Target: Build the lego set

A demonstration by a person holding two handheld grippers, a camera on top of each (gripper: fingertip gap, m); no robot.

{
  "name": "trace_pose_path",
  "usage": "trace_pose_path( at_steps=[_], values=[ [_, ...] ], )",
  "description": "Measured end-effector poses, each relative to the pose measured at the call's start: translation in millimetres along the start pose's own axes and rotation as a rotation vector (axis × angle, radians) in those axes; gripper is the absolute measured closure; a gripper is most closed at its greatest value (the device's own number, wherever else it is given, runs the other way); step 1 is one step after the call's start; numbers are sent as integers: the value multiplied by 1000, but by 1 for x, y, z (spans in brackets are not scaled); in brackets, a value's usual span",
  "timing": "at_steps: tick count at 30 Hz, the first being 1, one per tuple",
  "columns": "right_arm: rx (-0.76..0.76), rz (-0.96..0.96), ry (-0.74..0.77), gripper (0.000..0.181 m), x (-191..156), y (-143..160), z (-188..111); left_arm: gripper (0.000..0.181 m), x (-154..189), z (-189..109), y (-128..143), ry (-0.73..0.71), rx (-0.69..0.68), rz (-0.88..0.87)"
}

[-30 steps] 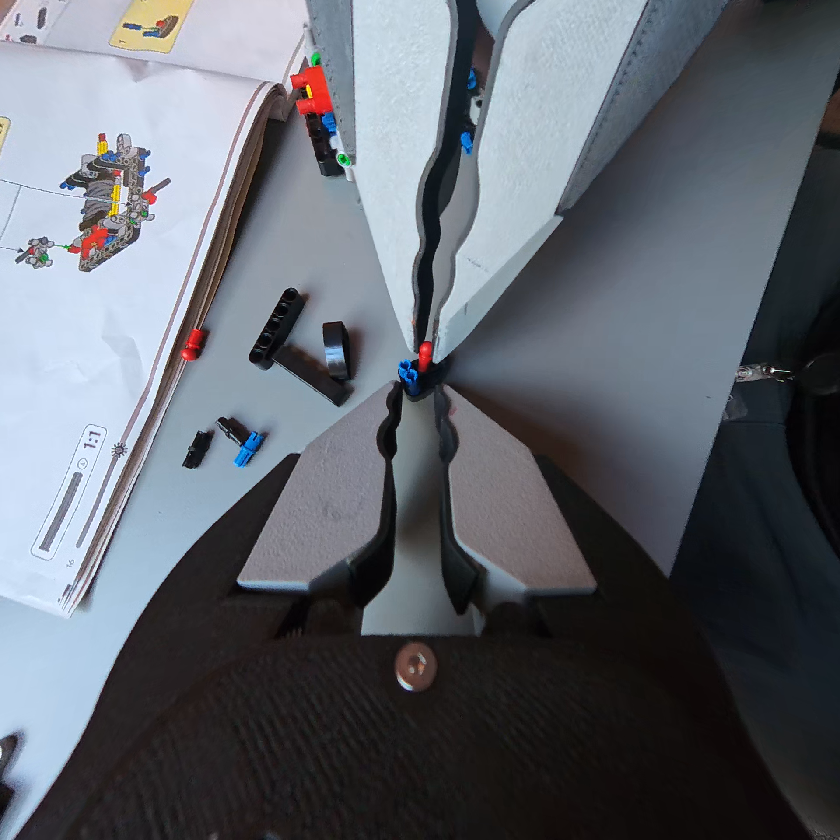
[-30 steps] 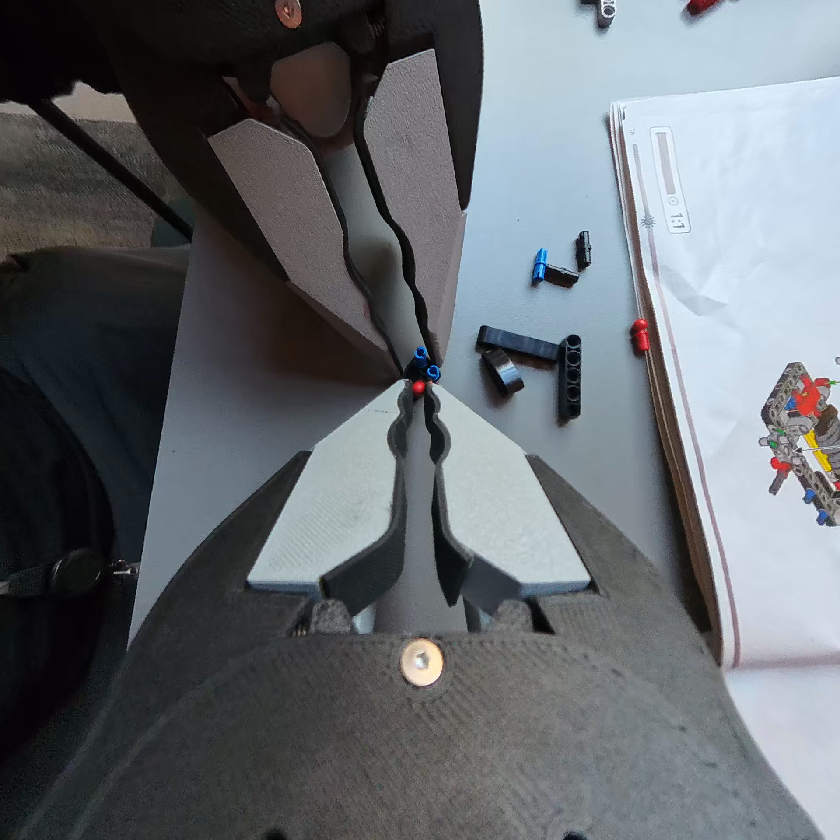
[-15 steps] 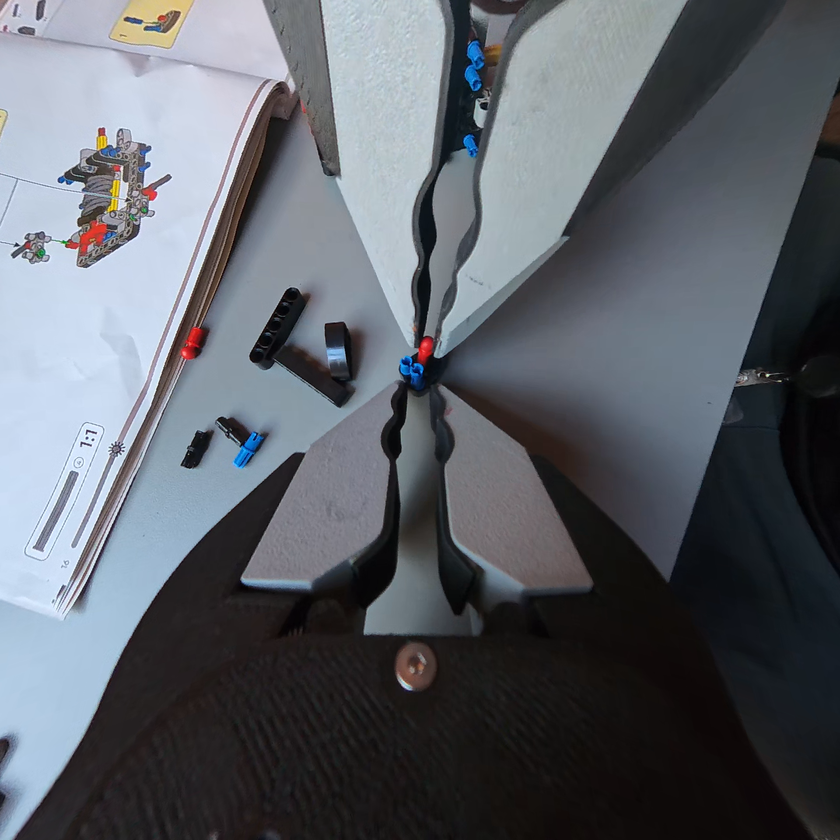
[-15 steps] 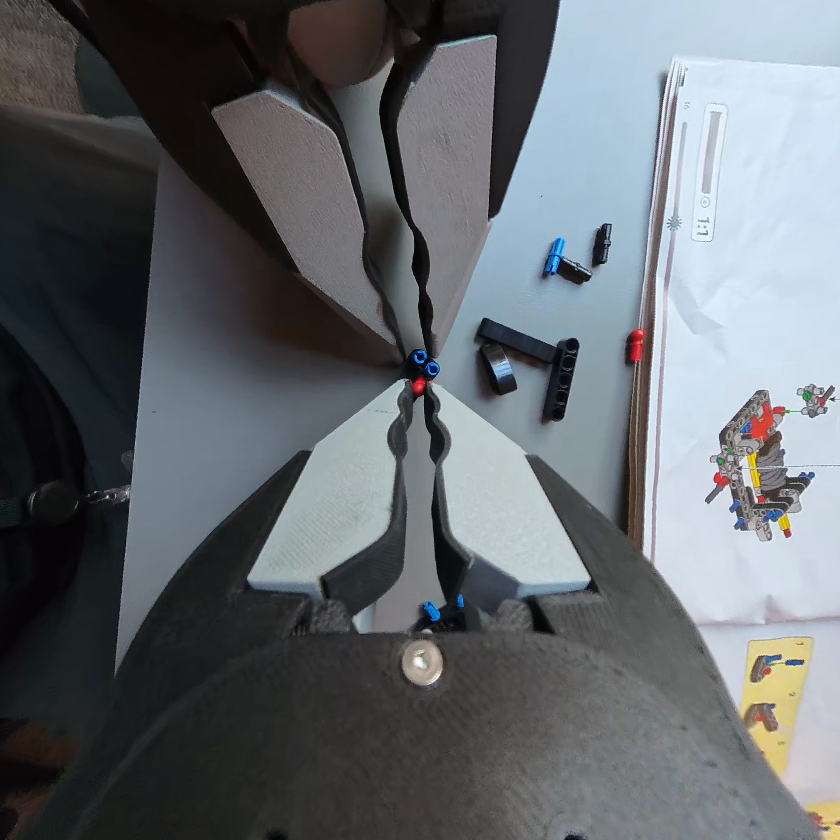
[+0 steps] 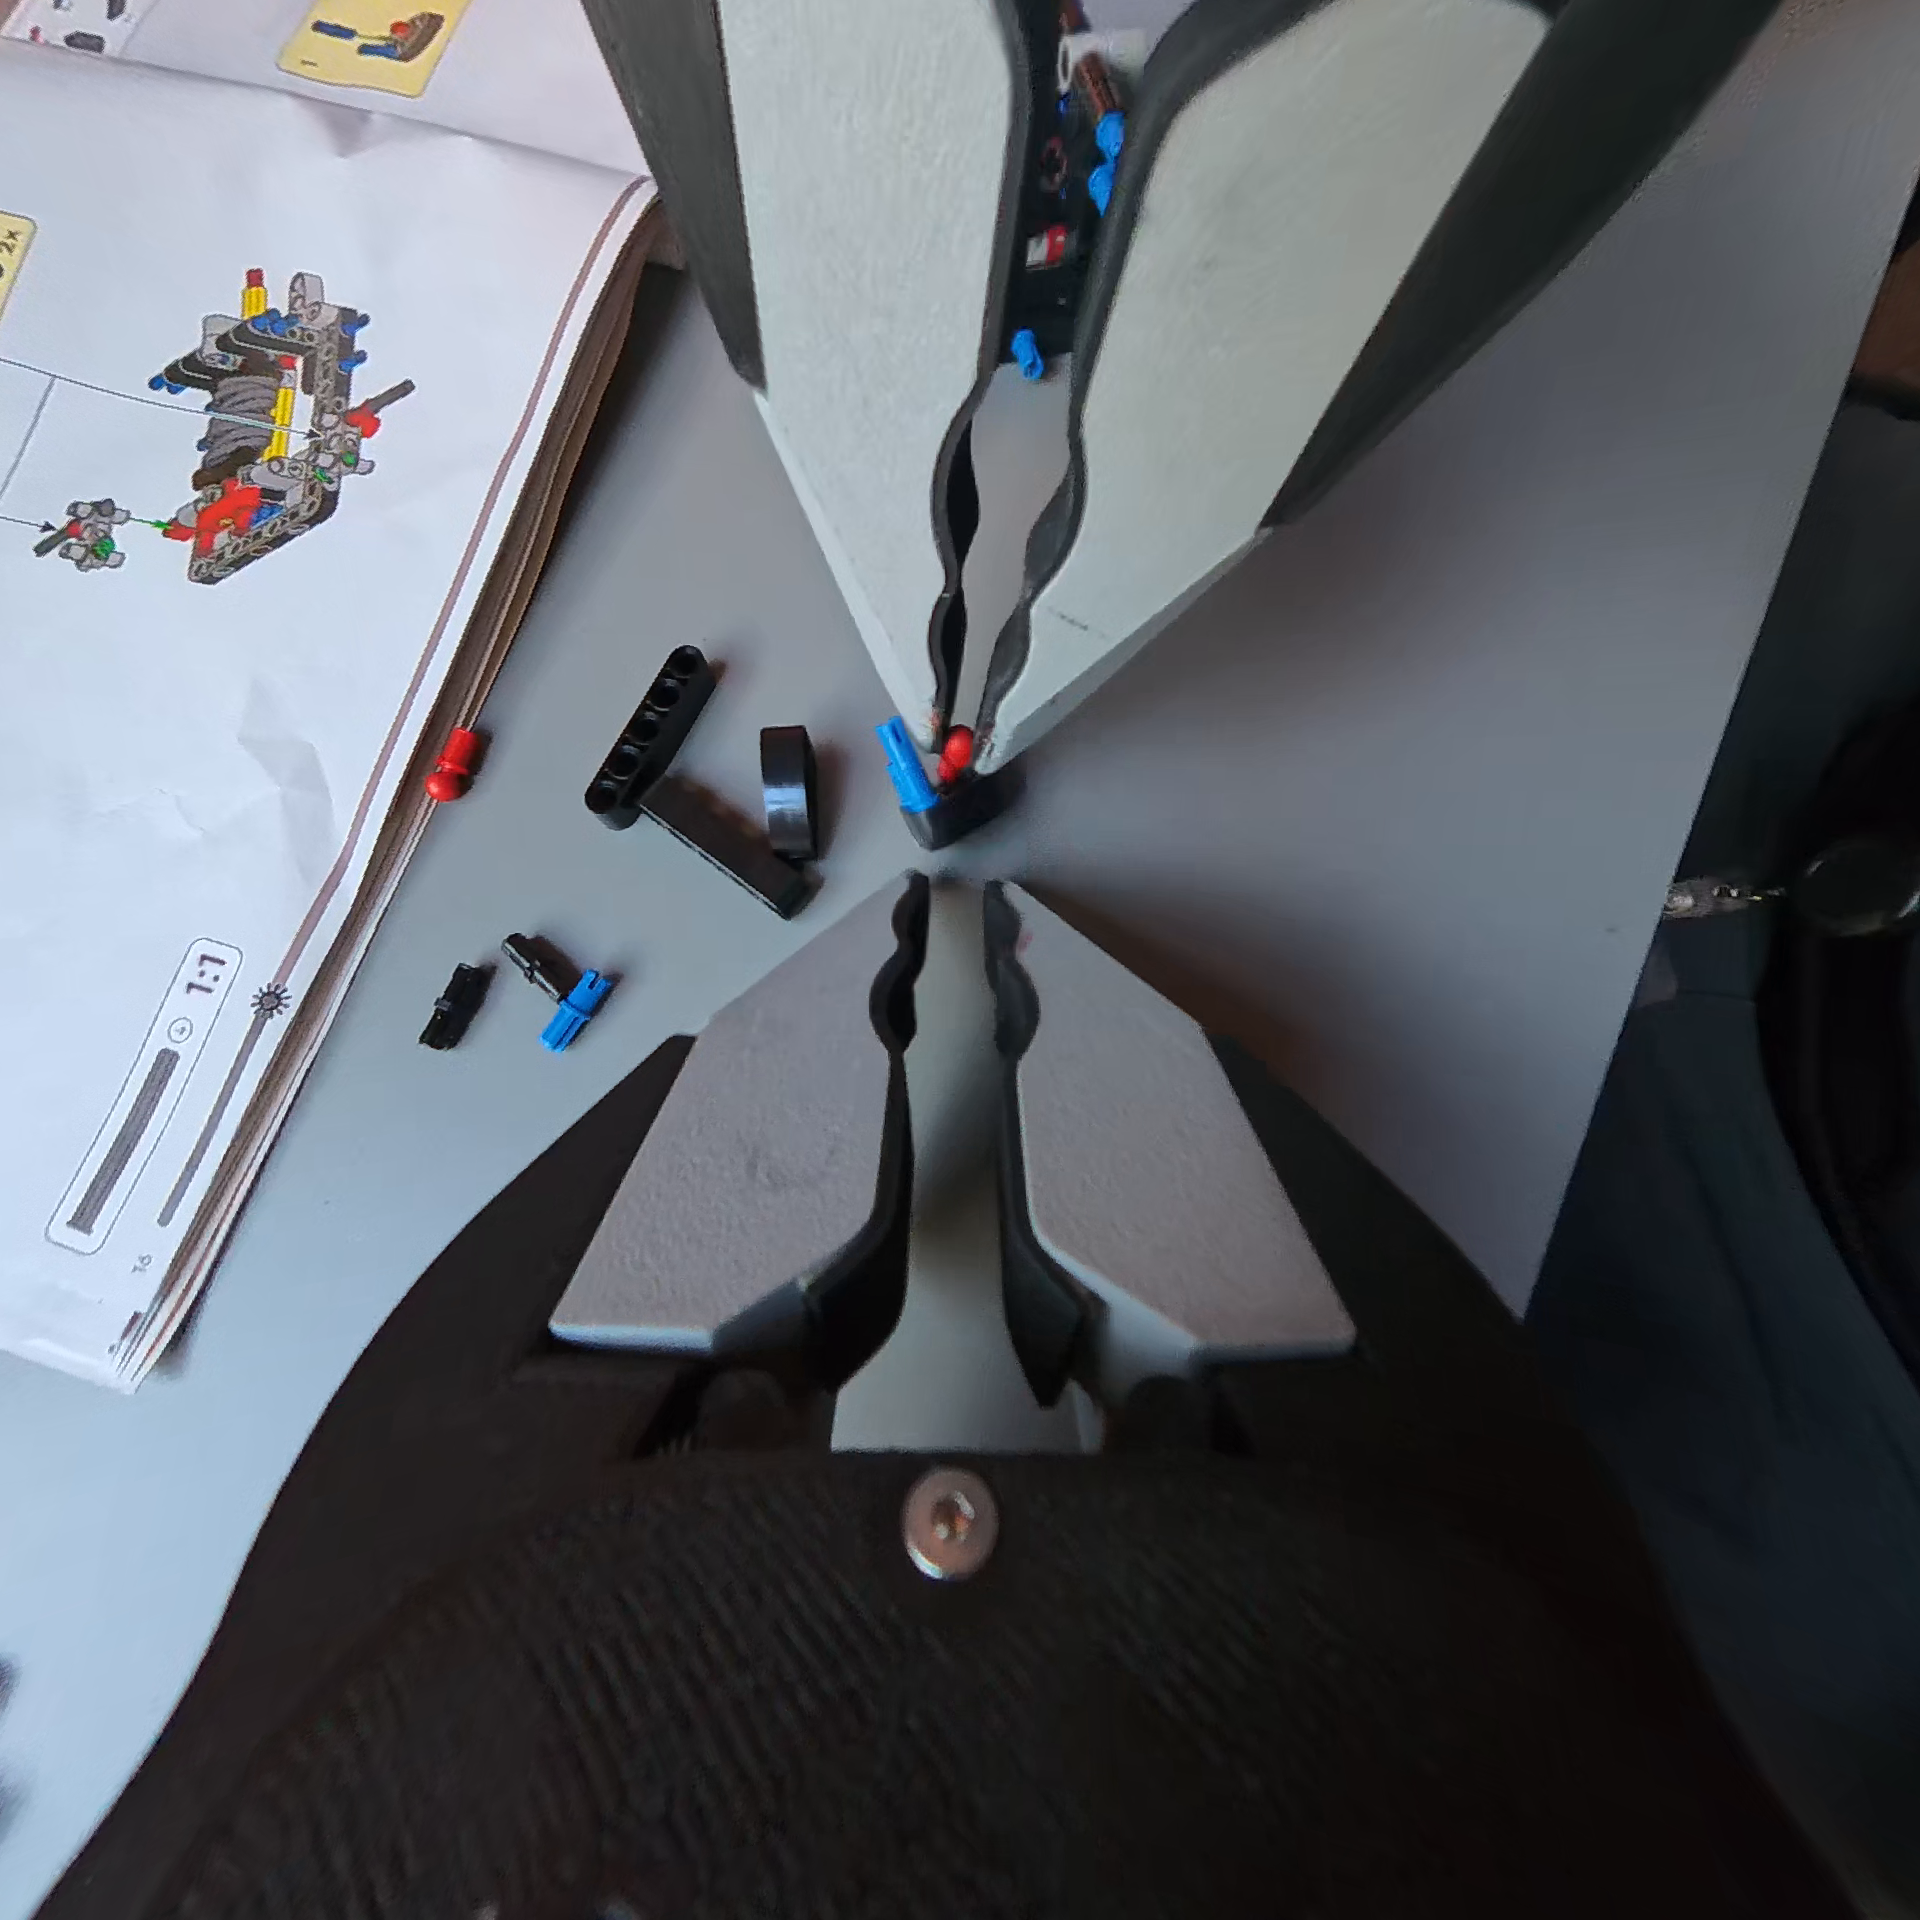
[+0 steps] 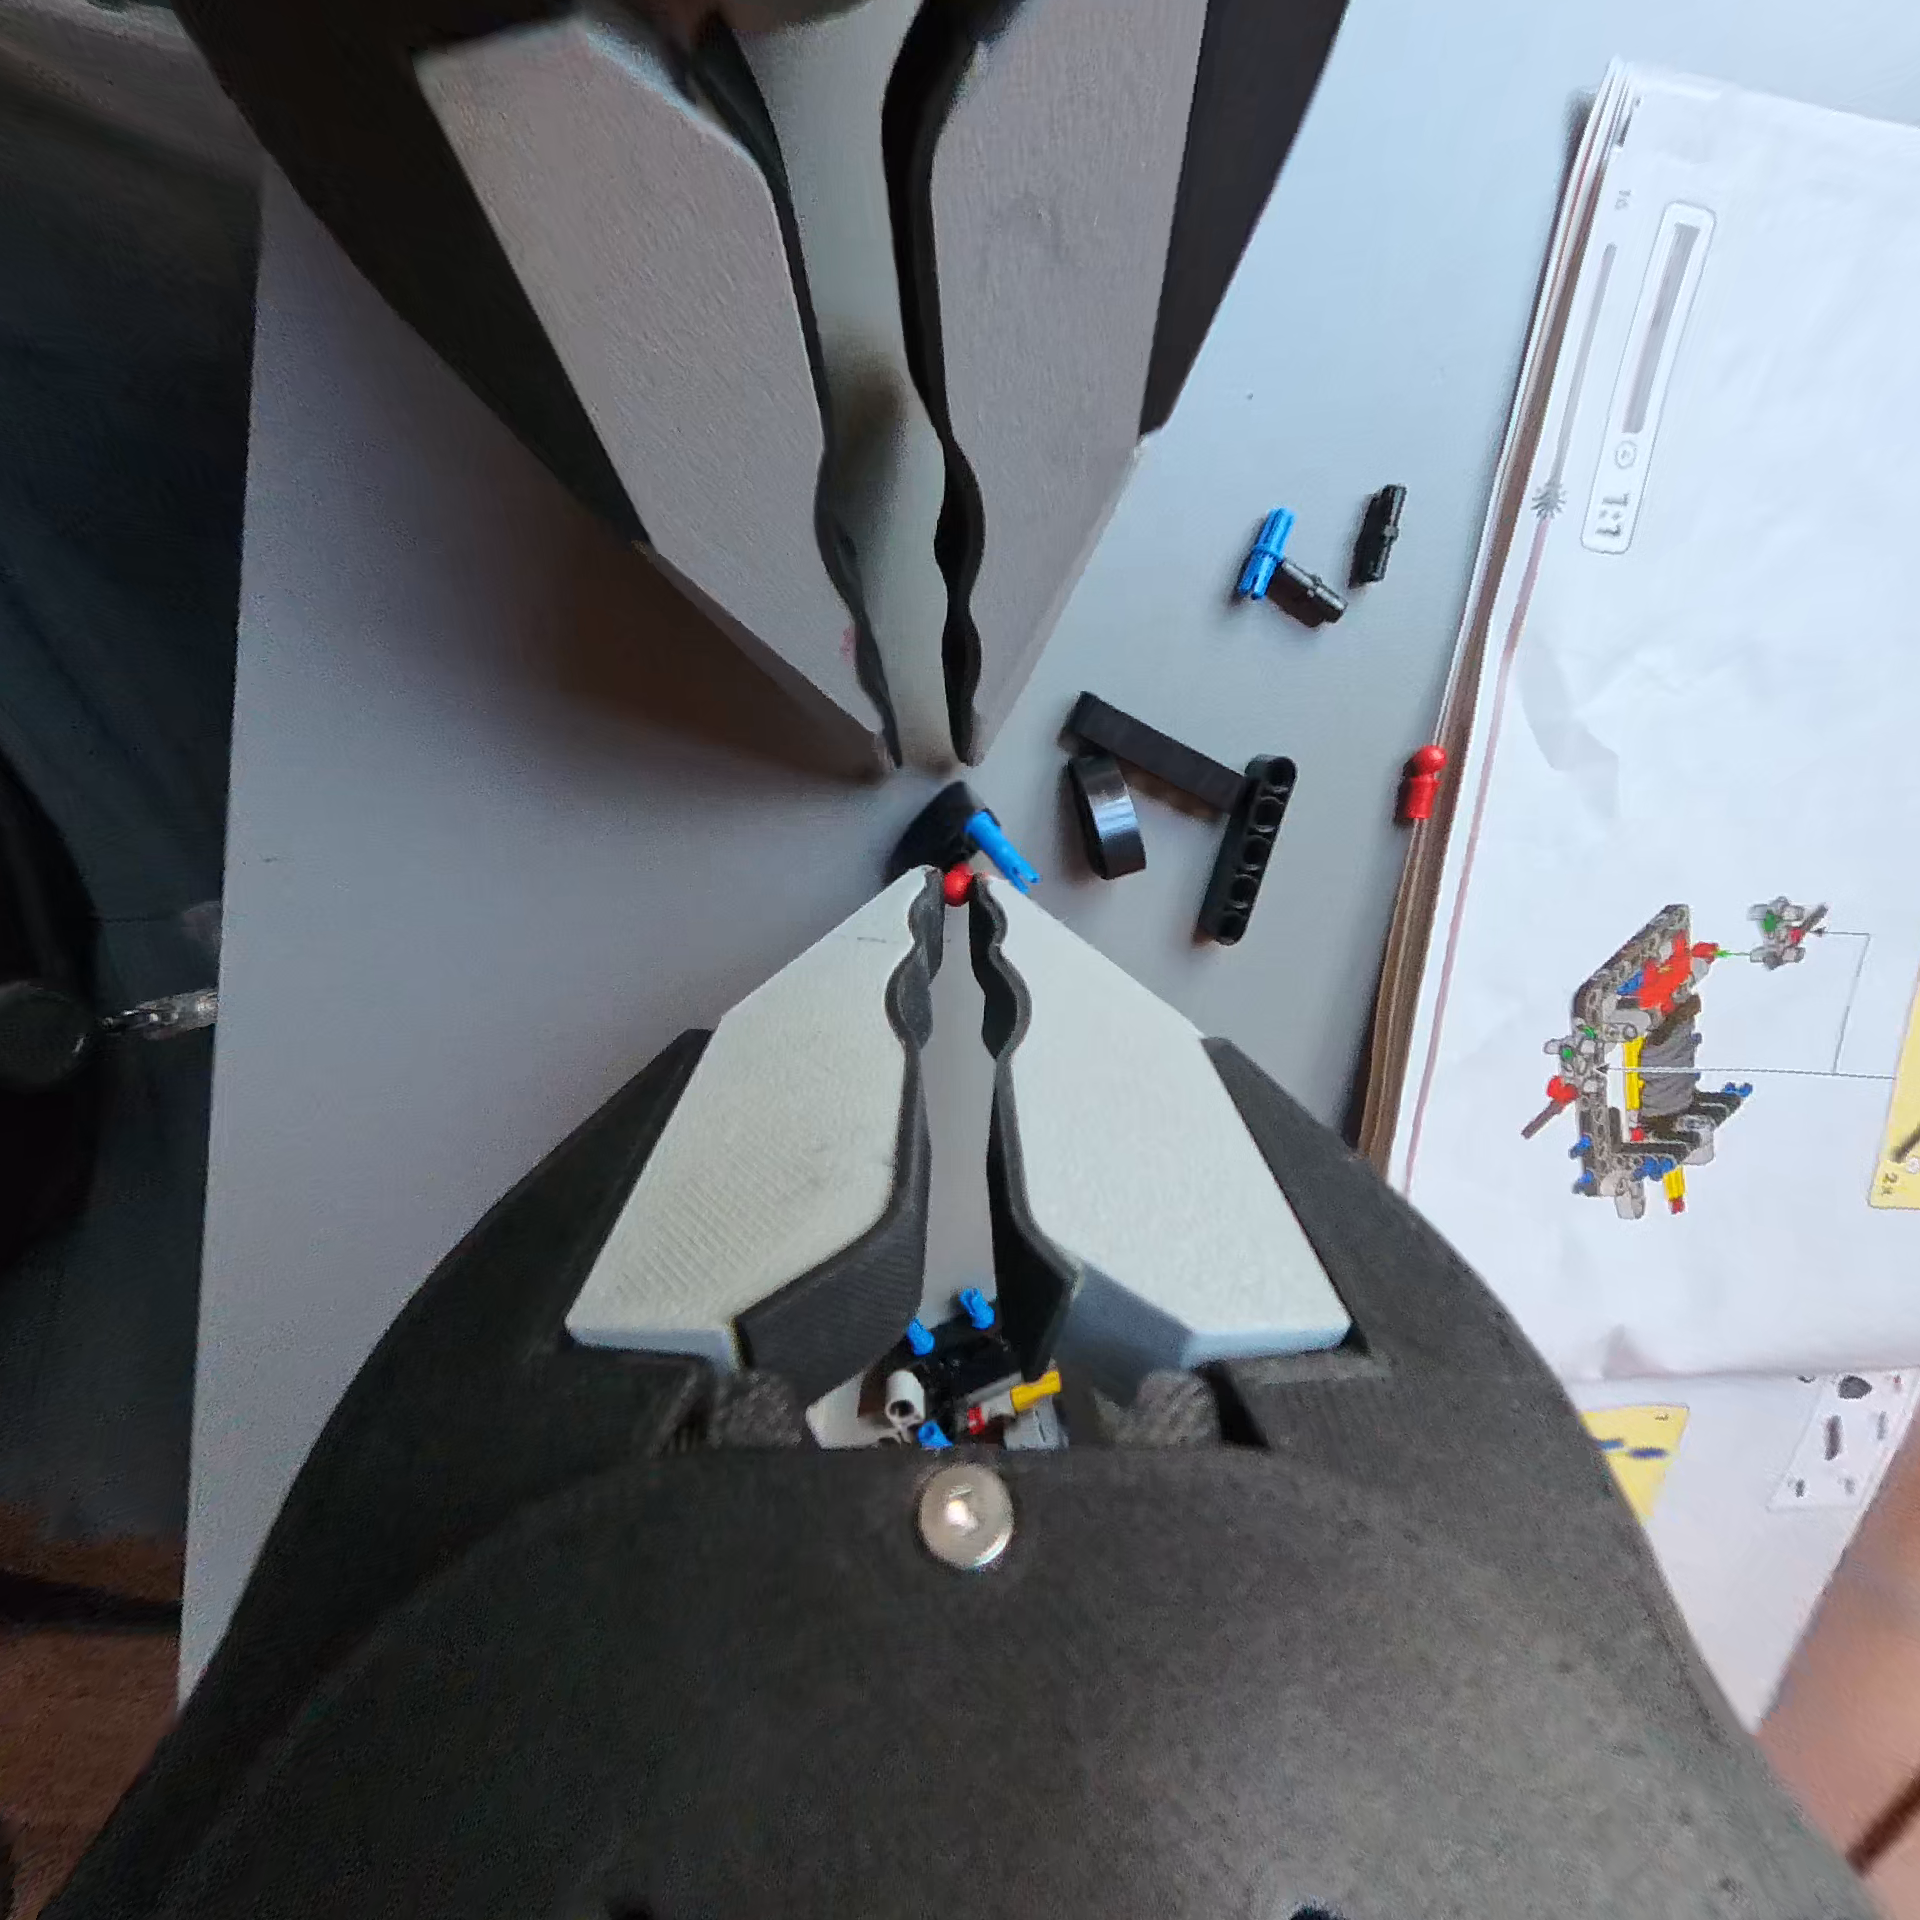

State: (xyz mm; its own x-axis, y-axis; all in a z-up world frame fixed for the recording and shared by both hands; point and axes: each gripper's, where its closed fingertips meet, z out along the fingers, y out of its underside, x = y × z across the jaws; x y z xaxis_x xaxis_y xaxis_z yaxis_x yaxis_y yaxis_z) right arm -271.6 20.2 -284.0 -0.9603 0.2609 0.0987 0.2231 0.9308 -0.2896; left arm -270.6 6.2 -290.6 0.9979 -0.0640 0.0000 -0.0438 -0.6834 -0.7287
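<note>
A small black connector point(image 5: 961, 816) carries a blue pin point(image 5: 900, 767) and a red pin point(image 5: 956, 750). My right gripper point(image 5: 966, 740) comes in from the top of the left wrist view, shut on the red pin, and holds the piece just above the grey table point(image 5: 1351, 831). My left gripper point(image 5: 954, 885) sits just short of the connector, jaws narrowly apart and empty. In the right wrist view the right gripper point(image 6: 951, 891) pinches the red pin point(image 6: 956, 883), with the connector point(image 6: 930, 831) and blue pin point(image 6: 1000, 844) beyond it. The left gripper point(image 6: 925, 758) faces it from above.
An open instruction booklet point(image 5: 208, 779) lies left. Beside it are a loose red pin point(image 5: 454, 764), two black beams point(image 5: 649, 738), a black ring-shaped piece point(image 5: 790, 790), a blue pin point(image 5: 571, 1010) and a black pin point(image 5: 454, 1003). A partly built model point(image 6: 966, 1371) sits under the right gripper. The table edge point(image 5: 1621, 935) runs close on the right.
My left gripper has let go of the black connector and drawn back a little. The connector now hangs from the red pin in my right gripper, with the blue pin tilted outward.
</note>
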Motion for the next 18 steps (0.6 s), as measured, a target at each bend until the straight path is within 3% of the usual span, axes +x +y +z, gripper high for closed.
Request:
trace_pose_path(
  at_steps=[1,12,18],
  values=[
    [13,13,-19,179,-2,0,1,174,0,-1,0,-3,5,0],
    [198,203,-18,179,5,5,-17,167,-5,-5,-6,-40,43,10],
    [320,350,-47,179,5,10,-8,147,-9,0,-15,-128,9,-21]
  ],
)
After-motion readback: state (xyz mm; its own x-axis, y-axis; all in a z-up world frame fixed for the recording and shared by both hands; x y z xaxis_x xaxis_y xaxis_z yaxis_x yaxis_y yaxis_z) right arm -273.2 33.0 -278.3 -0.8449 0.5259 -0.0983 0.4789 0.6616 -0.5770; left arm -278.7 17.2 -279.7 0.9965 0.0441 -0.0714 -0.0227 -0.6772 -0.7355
